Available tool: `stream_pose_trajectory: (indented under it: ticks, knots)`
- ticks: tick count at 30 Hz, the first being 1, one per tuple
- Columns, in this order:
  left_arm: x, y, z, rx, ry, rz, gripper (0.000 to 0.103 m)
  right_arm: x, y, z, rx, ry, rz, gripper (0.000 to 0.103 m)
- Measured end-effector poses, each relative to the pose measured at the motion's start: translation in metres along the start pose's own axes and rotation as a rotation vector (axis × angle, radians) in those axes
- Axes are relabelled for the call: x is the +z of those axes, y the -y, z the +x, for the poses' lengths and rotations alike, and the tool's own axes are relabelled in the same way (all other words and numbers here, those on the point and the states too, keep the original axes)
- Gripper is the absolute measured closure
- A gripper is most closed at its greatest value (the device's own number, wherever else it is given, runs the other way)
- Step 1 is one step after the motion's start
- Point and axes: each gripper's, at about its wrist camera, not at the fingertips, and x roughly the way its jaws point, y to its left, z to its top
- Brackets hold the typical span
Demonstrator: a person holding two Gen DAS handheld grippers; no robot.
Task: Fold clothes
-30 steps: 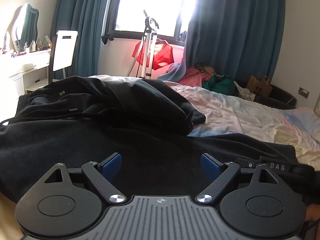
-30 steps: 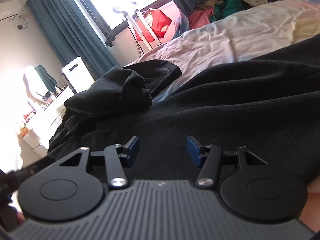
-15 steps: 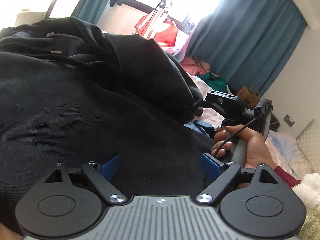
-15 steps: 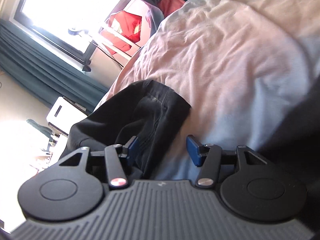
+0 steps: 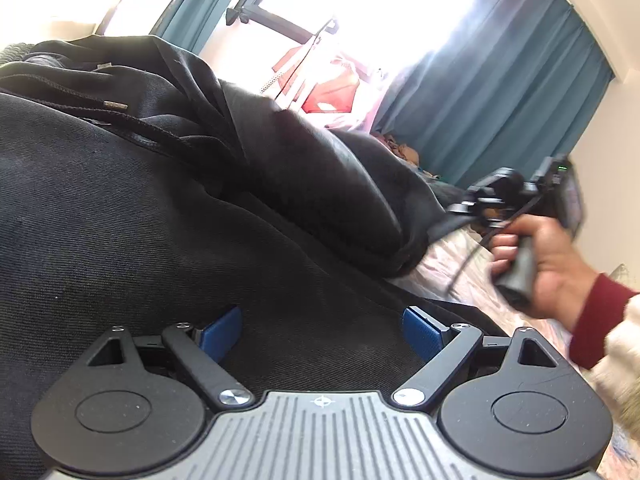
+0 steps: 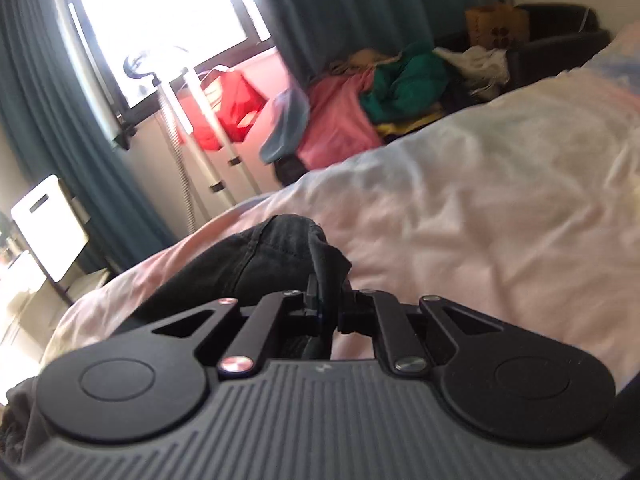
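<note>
The black heavy-cotton garment [image 5: 168, 216] lies bunched across the pale pink bed sheet [image 6: 460, 216]. The right gripper [image 6: 326, 308] pinches its dark cuff end; the left gripper [image 5: 320, 330] hovers spread wide over the cloth.

No legible text, labels, brands or numbers in either view. Cardboard box [image 6: 497, 24] at 1 o'clock in right wrist view carried a dark printed mark, too blurred to read. Small crosshair emblem was moulded on left gripper [image 5: 322, 322] body; not lettering.
</note>
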Motion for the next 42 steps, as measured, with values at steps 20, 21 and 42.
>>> stream_pose_trajectory:
  ticks: [20,21,42]
  knots:
    - [-0.001,0.004,0.009,0.074,0.01,0.145,0.012,0.114,0.169,-0.041,-0.26,0.154,0.178,0.093]
    - [-0.002,0.004,0.008,0.074,0.009,0.147,0.011,0.123,0.163,-0.049,-0.231,0.199,0.153,0.093]
    - [-0.017,0.021,-0.001,0.146,0.017,0.317,0.011,-0.004,0.293,-0.071,-0.258,-0.007,0.148,0.084]
